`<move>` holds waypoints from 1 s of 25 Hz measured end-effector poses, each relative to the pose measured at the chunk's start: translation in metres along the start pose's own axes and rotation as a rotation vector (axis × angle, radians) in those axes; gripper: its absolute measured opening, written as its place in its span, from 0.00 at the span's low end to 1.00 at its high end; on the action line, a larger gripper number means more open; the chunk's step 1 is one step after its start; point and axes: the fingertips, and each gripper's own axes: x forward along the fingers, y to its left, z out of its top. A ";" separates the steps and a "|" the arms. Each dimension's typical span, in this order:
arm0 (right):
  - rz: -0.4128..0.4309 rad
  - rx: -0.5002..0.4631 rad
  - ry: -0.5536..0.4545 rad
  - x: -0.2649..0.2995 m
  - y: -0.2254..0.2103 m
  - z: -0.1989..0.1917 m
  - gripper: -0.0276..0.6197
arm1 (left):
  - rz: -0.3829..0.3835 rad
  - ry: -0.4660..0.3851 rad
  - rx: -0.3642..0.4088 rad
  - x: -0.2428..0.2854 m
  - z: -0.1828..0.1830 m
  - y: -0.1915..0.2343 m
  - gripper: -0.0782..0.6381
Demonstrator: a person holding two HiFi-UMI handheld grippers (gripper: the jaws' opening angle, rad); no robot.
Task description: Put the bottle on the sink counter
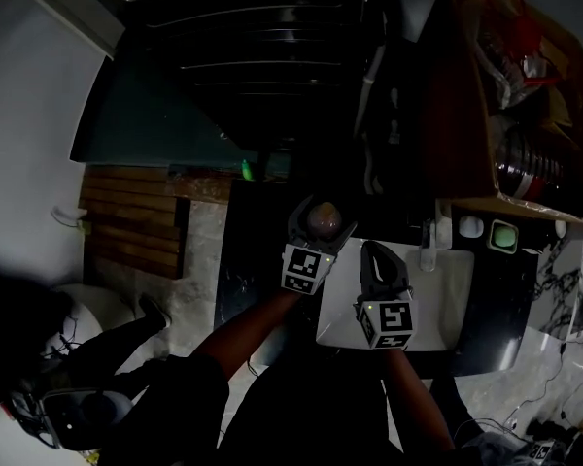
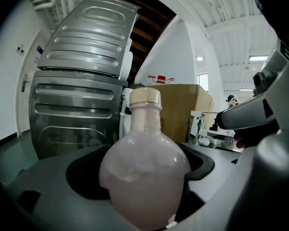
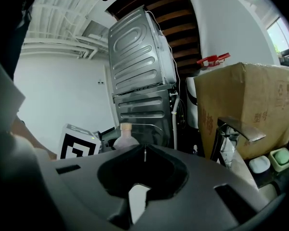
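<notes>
Holding the bottle (image 2: 144, 170) by its round belly, the left gripper (image 1: 319, 223) has its jaws closed tight on both sides of it. The bottle is pale pink with a tan cap and stands upright between the jaws. Its bottom is hidden. In the head view it sits over the far left corner of the white sink (image 1: 442, 304), right by the edge where the sink meets the dark counter (image 1: 243, 270). The right gripper (image 3: 144, 153) is just beside it, over the sink bowl. Its jaws are pressed together with nothing between them. The two grippers are close but not touching. The tap (image 1: 429, 246) stands at the far edge of the sink, to the right of both grippers. A brown box (image 3: 250, 105) sits behind the tap. A big silver machine (image 2: 82, 105) stands past the bottle, behind the counter.
</notes>
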 end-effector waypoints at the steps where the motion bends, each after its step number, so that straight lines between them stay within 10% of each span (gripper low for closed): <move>1: -0.003 0.003 -0.004 0.001 -0.001 0.000 0.10 | -0.003 0.003 -0.005 0.005 -0.003 0.001 0.67; 25: -0.051 0.043 0.006 0.014 -0.033 -0.010 0.10 | -0.061 0.211 0.062 0.047 -0.066 -0.009 0.67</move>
